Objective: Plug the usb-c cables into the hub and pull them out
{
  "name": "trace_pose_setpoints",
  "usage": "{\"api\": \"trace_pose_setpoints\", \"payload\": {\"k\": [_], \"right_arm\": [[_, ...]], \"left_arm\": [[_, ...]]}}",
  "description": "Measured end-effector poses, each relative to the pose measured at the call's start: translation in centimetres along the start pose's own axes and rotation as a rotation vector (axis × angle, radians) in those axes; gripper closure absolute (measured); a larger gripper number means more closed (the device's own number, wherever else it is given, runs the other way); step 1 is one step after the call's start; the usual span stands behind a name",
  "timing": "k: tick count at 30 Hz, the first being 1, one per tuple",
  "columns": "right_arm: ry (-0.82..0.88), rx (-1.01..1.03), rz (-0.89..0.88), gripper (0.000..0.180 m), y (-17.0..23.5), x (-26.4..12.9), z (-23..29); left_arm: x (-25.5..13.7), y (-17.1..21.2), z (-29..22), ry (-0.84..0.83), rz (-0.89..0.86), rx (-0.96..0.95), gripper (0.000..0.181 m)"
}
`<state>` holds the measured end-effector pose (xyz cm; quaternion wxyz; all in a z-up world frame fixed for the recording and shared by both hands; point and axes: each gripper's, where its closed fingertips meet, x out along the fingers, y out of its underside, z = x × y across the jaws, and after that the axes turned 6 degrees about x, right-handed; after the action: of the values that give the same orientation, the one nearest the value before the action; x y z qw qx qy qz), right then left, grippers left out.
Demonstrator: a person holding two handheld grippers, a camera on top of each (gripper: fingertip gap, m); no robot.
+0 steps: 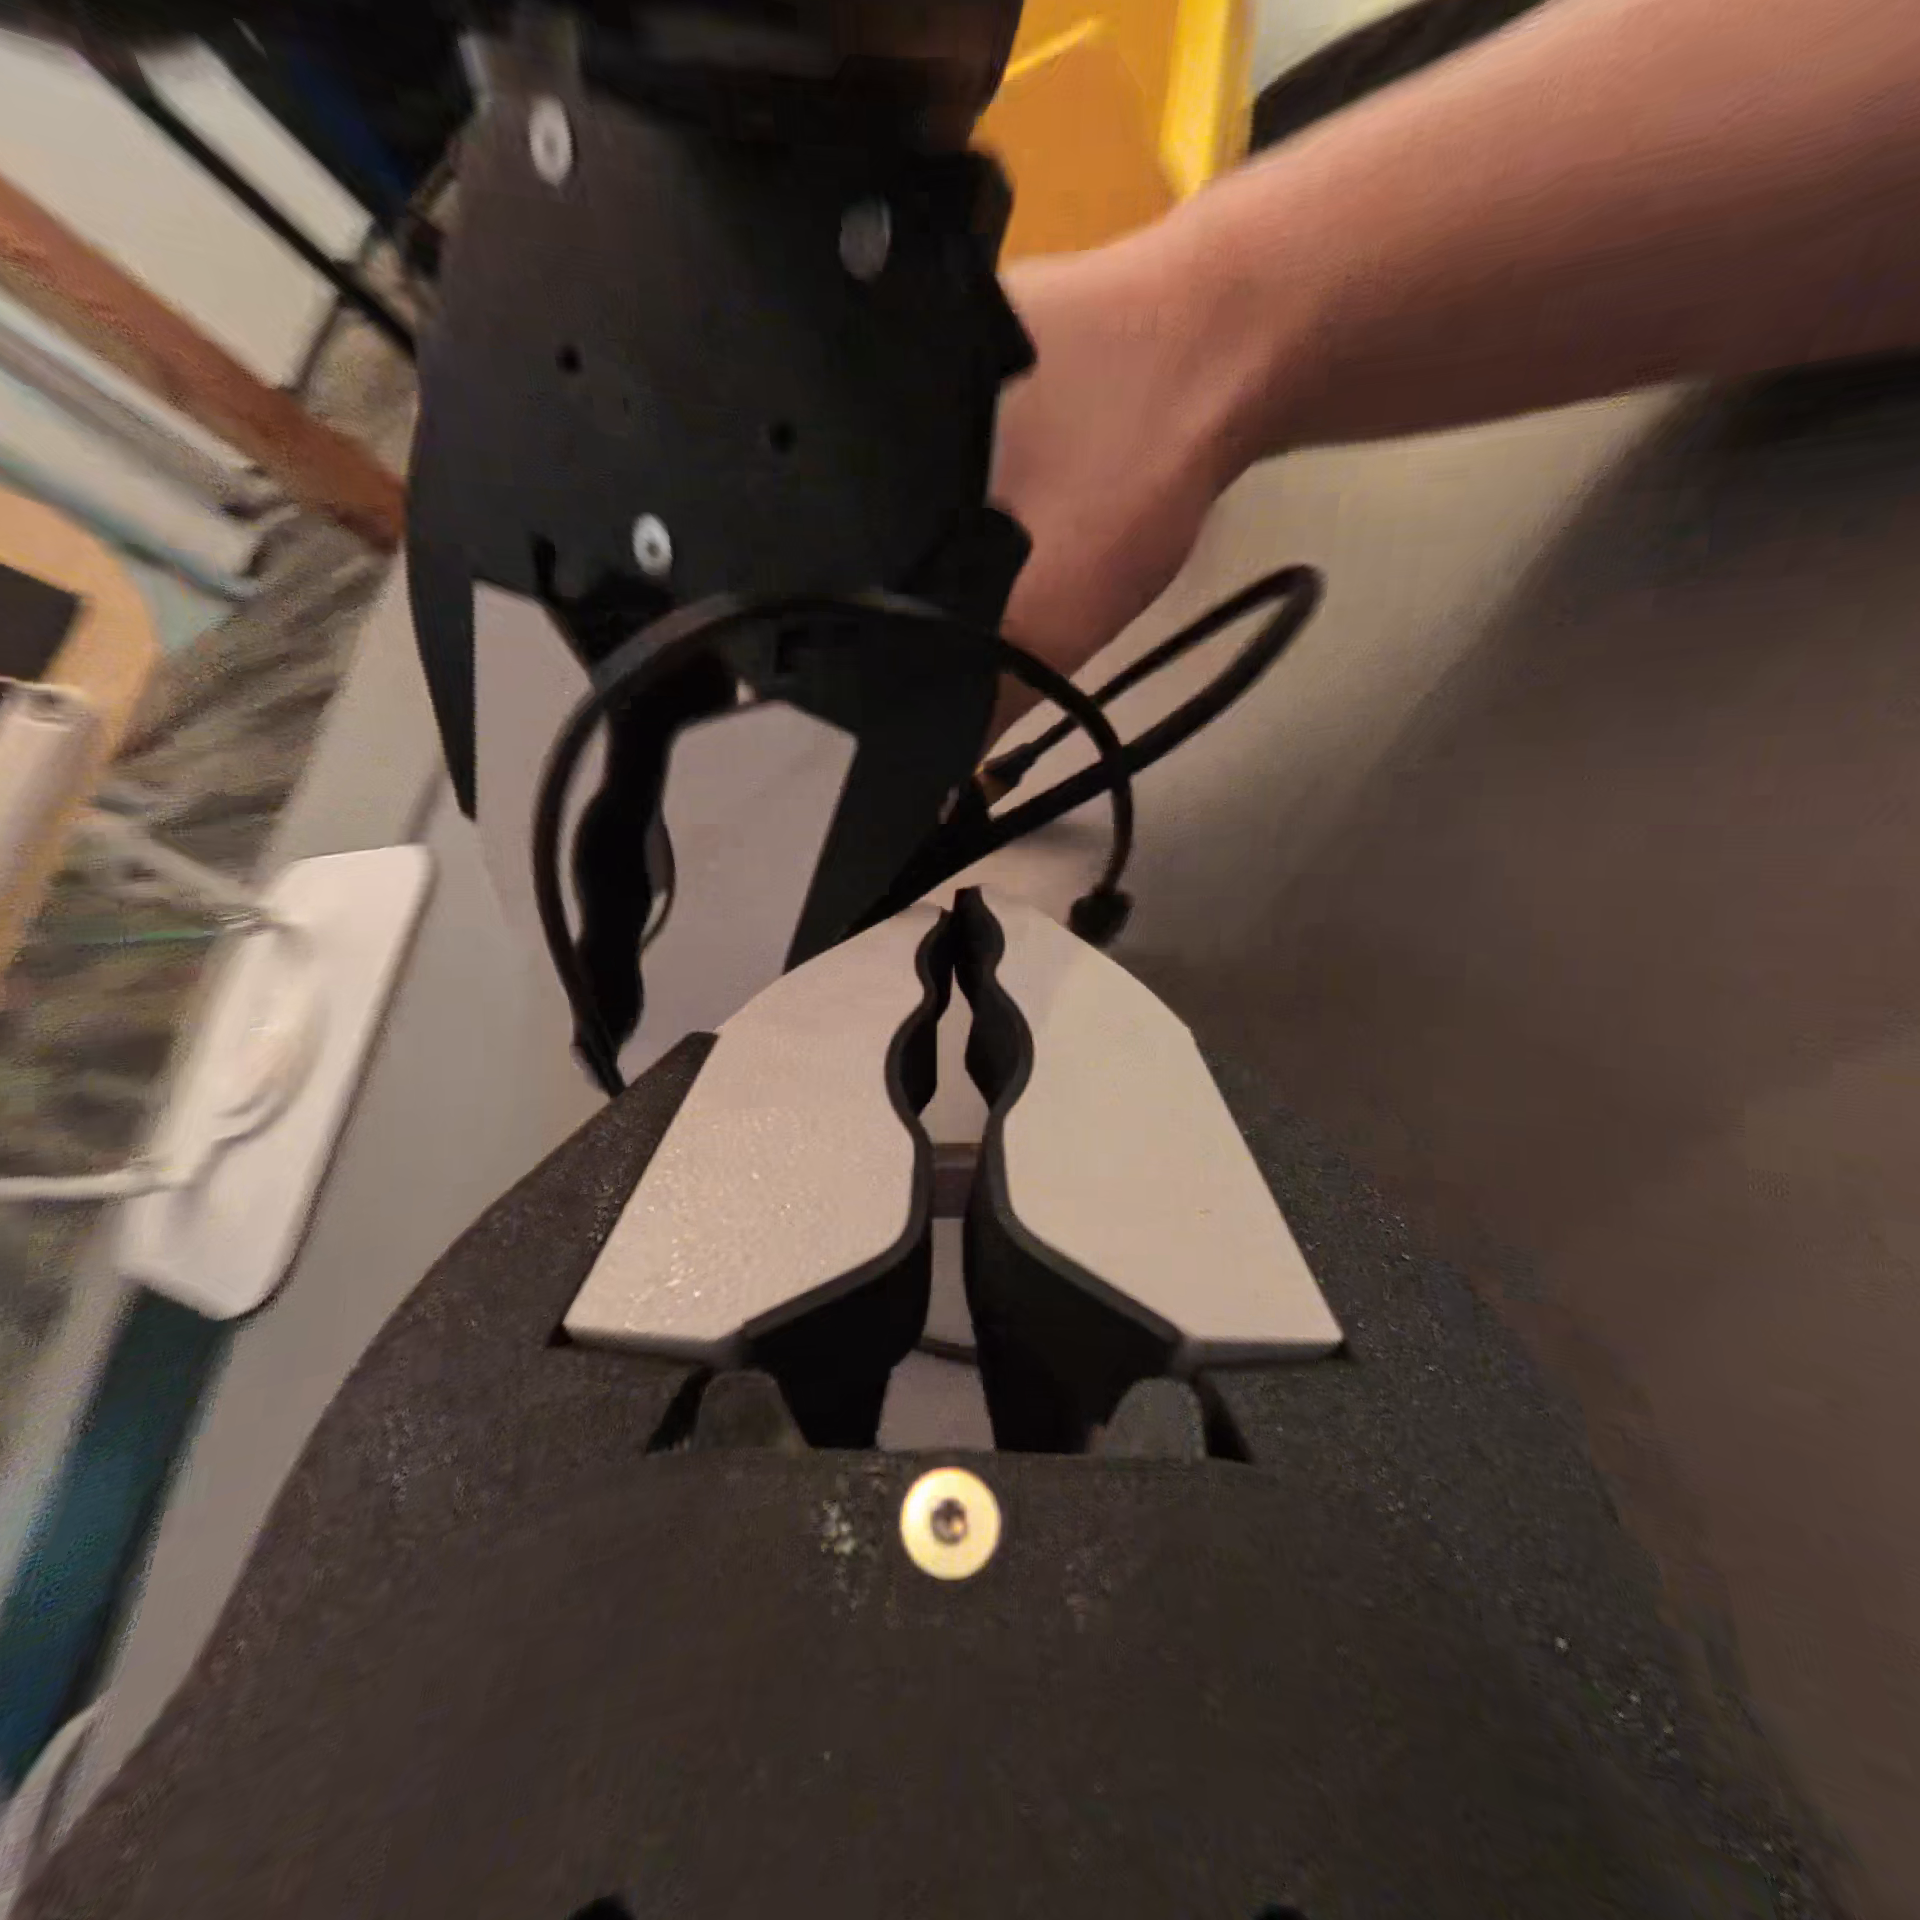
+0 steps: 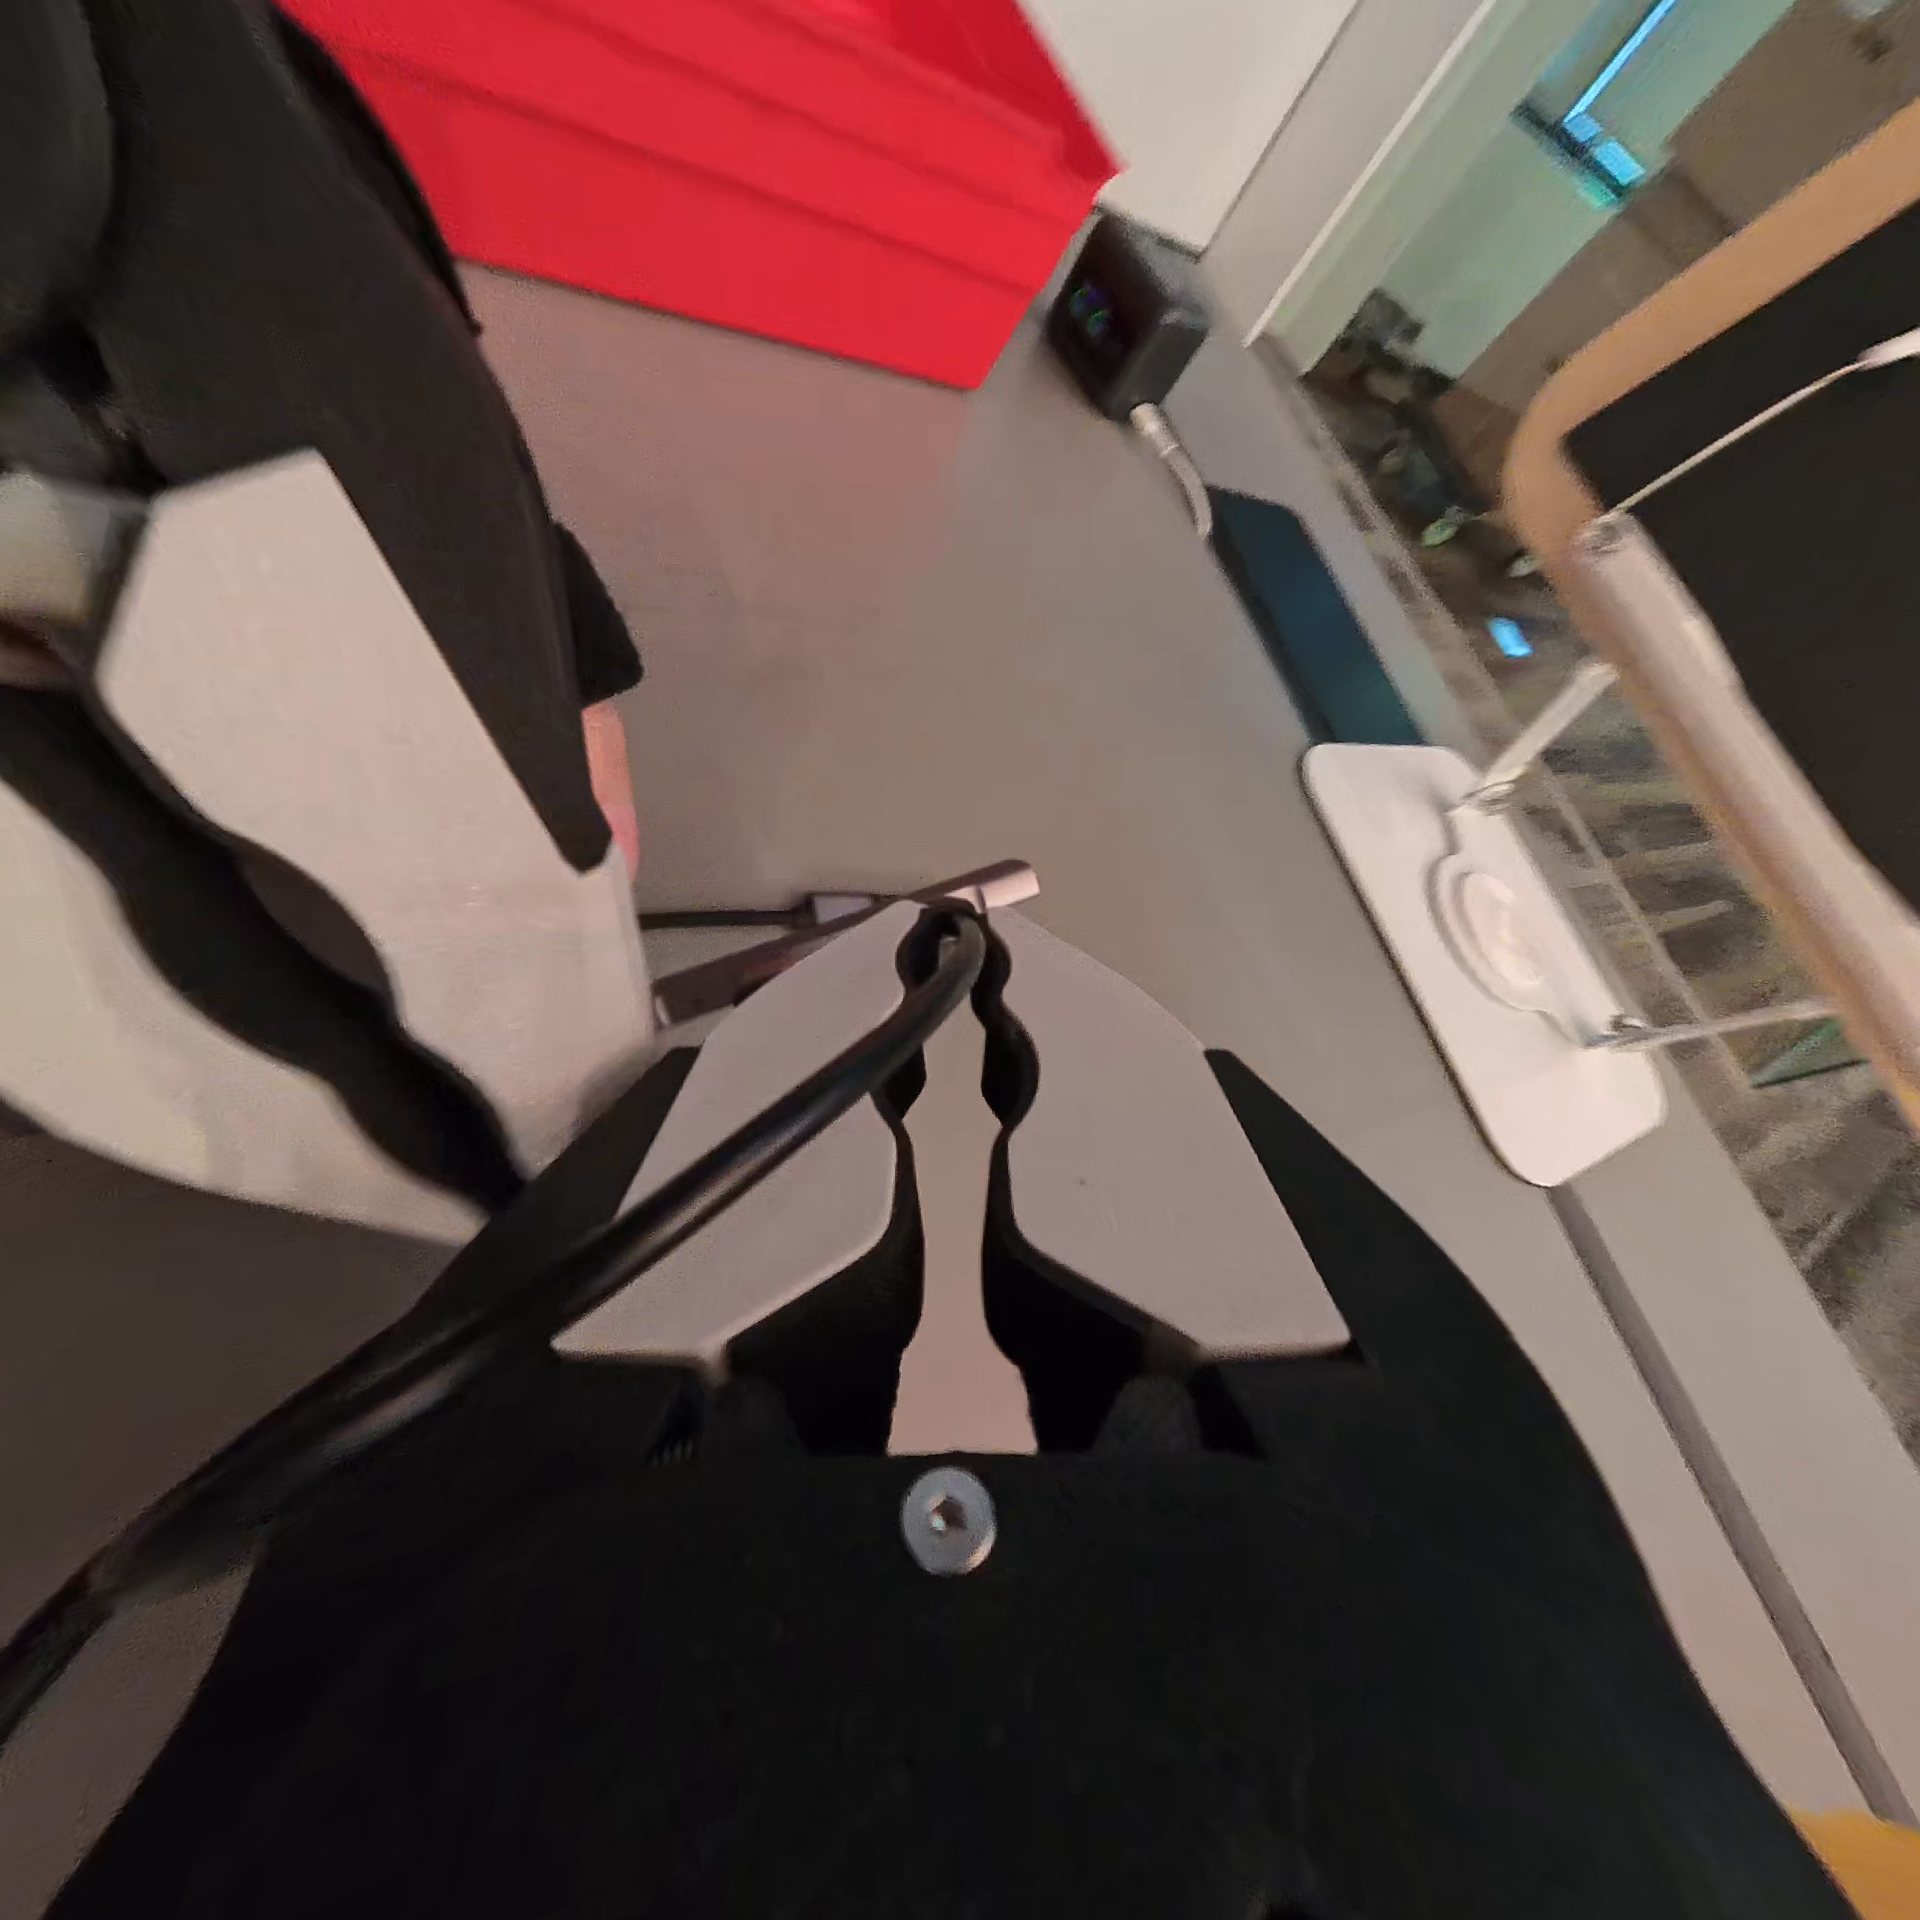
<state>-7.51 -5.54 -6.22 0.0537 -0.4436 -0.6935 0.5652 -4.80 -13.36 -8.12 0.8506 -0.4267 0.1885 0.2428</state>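
In the right wrist view my right gripper (image 2: 951,935) is shut on a black USB-C cable (image 2: 727,1132) just behind its silver plug (image 2: 1003,885). The plug points over the grey table. The dark grey hub (image 2: 727,977) lies just left of it, mostly hidden by my left gripper (image 2: 613,935), which comes in from the left. In the left wrist view my left gripper (image 1: 956,914) is shut, with a dark sliver of the hub (image 1: 954,1164) in the gap between its fingers. The right gripper (image 1: 727,914) faces it, and a black cable loop (image 1: 1122,748) lies around it.
A white charging stand (image 2: 1475,935) sits at the table's edge and also shows in the left wrist view (image 1: 270,1060). A red box (image 2: 727,156) and a small black cube device (image 2: 1122,312) stand at the far end. A forearm (image 1: 1455,260) reaches over the table.
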Motion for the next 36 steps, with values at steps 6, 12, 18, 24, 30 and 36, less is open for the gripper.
{"api": "trace_pose_setpoints", "payload": {"k": [6, 12, 18, 24, 30, 36], "right_arm": [[-0.028, 0.014, -0.008, 0.173, 0.4, 0.1, -0.1], [-0.031, -0.043, -0.160, 0.173, -0.3, -0.3, -0.2], [-0.007, -0.193, -0.369, 0.173, -2.1, -1.8, 0.7], [-0.029, -0.276, -0.497, 0.173, -2.9, -2.8, 1.8], [-0.059, -0.299, -0.531, 0.173, -3.0, -3.3, 2.1], [-0.099, -0.227, -0.550, 0.173, -3.0, -3.5, 1.7]], "left_arm": [[-2.9, 3.4, 3.5, -0.186, 0.027, -0.054, 0.181], [-6.0, 5.4, 7.4, -0.230, -0.126, -0.510, 0.159], [-4.1, 6.8, 7.4, 0.067, -0.364, -1.058, 0.149], [-3.4, 5.4, 5.9, 0.281, -0.494, -1.103, 0.149], [-3.3, 2.8, 4.3, 0.500, -0.623, -1.110, 0.144], [-3.6, 2.9, 4.4, 0.519, -0.615, -1.099, 0.163]]}}
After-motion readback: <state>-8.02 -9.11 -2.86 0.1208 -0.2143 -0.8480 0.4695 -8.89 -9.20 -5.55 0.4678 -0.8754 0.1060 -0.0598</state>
